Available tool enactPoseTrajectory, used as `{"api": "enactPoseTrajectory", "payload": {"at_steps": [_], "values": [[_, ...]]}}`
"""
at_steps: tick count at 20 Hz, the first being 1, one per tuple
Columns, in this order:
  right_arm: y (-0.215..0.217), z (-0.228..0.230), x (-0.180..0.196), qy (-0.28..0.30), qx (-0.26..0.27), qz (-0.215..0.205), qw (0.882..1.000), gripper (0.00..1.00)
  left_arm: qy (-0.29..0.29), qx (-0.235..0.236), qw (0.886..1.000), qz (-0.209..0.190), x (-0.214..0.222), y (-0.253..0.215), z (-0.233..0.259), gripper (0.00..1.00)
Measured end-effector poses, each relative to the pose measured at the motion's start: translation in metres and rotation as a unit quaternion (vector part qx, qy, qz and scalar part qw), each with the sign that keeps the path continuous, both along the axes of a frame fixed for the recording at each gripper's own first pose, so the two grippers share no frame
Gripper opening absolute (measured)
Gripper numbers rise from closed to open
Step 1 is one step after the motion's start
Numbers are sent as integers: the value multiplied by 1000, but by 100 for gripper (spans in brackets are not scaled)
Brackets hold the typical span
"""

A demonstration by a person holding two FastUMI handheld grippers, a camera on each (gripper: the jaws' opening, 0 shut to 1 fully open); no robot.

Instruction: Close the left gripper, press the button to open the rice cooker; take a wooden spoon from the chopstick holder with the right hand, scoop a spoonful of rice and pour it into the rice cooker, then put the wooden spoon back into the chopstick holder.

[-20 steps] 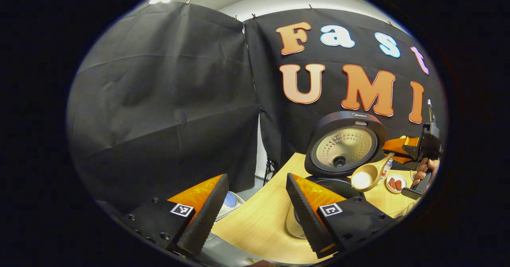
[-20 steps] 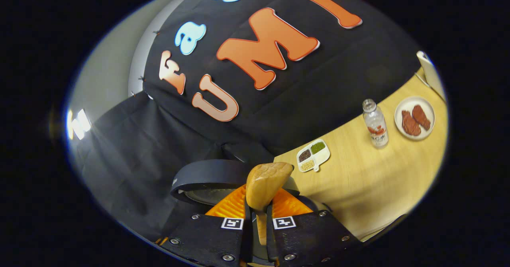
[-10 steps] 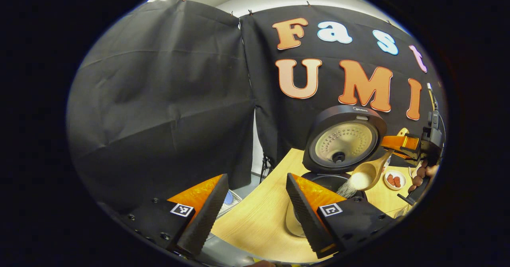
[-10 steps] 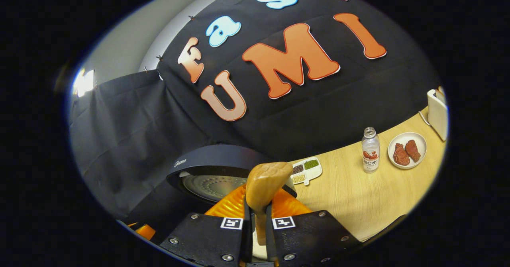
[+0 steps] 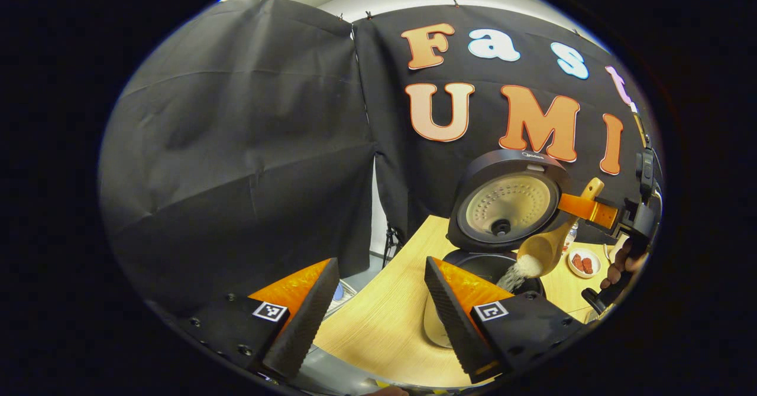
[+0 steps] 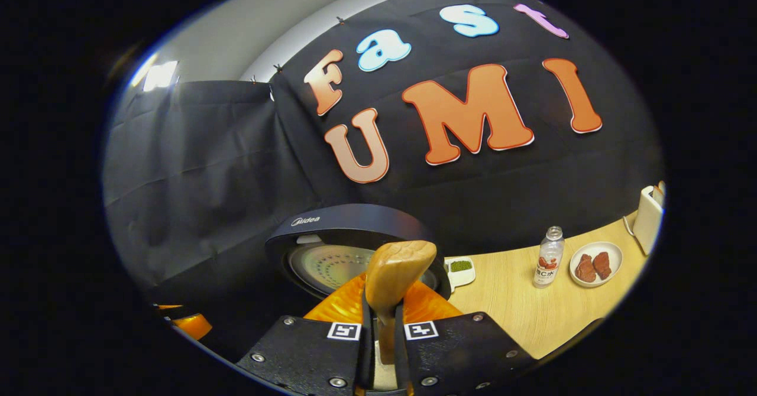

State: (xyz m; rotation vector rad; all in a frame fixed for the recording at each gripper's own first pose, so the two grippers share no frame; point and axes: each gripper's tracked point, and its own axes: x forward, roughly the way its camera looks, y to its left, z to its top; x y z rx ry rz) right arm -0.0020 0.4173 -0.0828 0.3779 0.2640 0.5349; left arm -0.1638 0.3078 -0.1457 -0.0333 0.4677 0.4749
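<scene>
We see the worktop [image 5: 378,331] of pale wood, and on it the rice cooker [image 6: 349,248], its lid raised upright and facing us; a brand word sits on the lid's rim, which we leave unread. In the left gripper view the cooker [image 5: 502,218] stands at the far right, its pot open below the lid. The left tool [image 5: 378,319] hangs near it with its fingers spread wide and nothing between them. The right tool [image 6: 378,325] is clamped narrow on the wooden spoon [image 6: 393,278]; from the left gripper view the spoon [image 5: 547,245] runs on a slant, handle end up and to the right, bowl down and to the left over the pot, and rice [image 5: 514,273] streams from the bowl into the cooker. Farther right on the worktop stand a labelled bottle [image 6: 549,258], its print too small to read, a plate of meat [image 6: 595,264] and a small divided dish [image 6: 460,268].
</scene>
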Motion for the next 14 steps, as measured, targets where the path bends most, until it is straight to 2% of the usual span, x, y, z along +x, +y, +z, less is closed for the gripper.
{"api": "enactPoseTrajectory", "payload": {"at_steps": [3,5,11,14], "values": [[12,8,-6,-47,-28,11,998,13,3,-4,1000,5,-3,5,-3,96],[20,11,-13,-81,-53,23,995,12,5,-9,1000,7,-4,4,-7,99],[38,30,-35,-187,-115,60,974,13,8,-12,1000,5,-6,1,-10,97],[37,27,-34,-187,-111,68,974,10,10,-14,1000,6,-5,-1,-12,99]]}}
